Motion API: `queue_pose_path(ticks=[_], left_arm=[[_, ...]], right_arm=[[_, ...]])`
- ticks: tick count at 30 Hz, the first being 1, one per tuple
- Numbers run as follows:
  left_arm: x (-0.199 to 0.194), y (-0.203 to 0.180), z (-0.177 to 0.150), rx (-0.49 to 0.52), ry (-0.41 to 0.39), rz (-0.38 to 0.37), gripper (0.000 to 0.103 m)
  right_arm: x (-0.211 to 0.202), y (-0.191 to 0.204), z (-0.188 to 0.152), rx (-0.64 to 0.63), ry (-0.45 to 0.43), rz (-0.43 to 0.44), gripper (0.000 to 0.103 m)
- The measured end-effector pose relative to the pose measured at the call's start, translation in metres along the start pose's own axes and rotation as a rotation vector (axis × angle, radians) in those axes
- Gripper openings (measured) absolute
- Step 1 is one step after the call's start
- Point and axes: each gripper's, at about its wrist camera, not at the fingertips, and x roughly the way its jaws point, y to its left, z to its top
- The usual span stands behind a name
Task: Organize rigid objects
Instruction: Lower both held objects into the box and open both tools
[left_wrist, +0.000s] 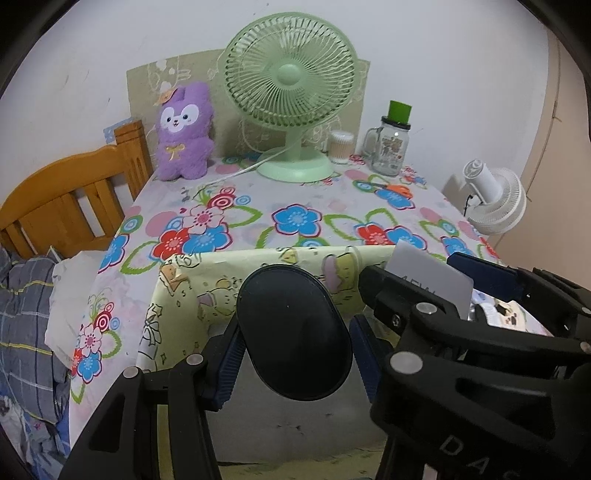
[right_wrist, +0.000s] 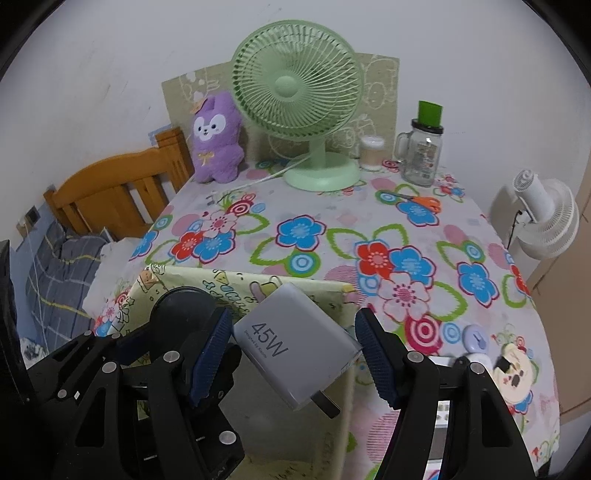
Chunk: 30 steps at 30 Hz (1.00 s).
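Observation:
A black oval object (left_wrist: 291, 332) fills the lower middle of the left wrist view, and my left gripper (left_wrist: 297, 360) is shut on it, a blue pad on each long side. My right gripper (right_wrist: 293, 358) is shut on a pale grey 45W charger (right_wrist: 295, 343), held corner to corner with its plug prongs pointing down and to the right. Both hang over the open yellow cartoon-patterned box (left_wrist: 207, 273) at the table's near edge. The two grippers are close side by side: the charger (left_wrist: 432, 277) shows at the right of the left wrist view, and the black oval object (right_wrist: 184, 306) at the left of the right wrist view.
On the flowered tablecloth (right_wrist: 332, 236) stand a green desk fan (right_wrist: 299, 85), a purple plush toy (right_wrist: 216, 140), a glass jar with a green lid (right_wrist: 421, 151), a cotton swab tub (right_wrist: 371, 151) and orange-handled scissors (right_wrist: 421, 201). A white fan (right_wrist: 546, 221) stands right, a wooden headboard (right_wrist: 110, 184) left.

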Motion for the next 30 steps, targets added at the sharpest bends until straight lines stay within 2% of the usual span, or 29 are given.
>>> queue_pose_path(ticks=[5, 11, 15, 17, 19, 21, 30], left_arm=[[0.01, 0.009, 0.001, -0.008, 0.013, 0.019, 0.058], [0.016, 0.016, 0.003, -0.035, 0.051, -0.004, 0.059], [0.019, 0.015, 0.004, -0.031, 0.073, 0.007, 0.06], [0.02, 0.012, 0.004, -0.023, 0.08, 0.011, 0.065], [0.019, 0.01, 0.003, -0.019, 0.081, 0.0, 0.08], [0.019, 0.011, 0.003, -0.038, 0.093, 0.0, 0.086], [0.011, 0.009, 0.0, -0.046, 0.092, 0.015, 0.087]], right_arm=[[0.015, 0.004, 0.002, -0.006, 0.028, 0.009, 0.072], [0.029, 0.005, 0.004, -0.008, 0.051, 0.008, 0.072], [0.035, 0.005, 0.004, -0.007, 0.064, 0.012, 0.072], [0.037, 0.009, 0.004, -0.032, 0.072, -0.001, 0.073], [0.037, 0.011, 0.003, -0.044, 0.071, -0.011, 0.073], [0.036, 0.01, 0.004, -0.046, 0.064, -0.012, 0.074], [0.02, 0.008, 0.001, -0.058, 0.047, 0.005, 0.081]])
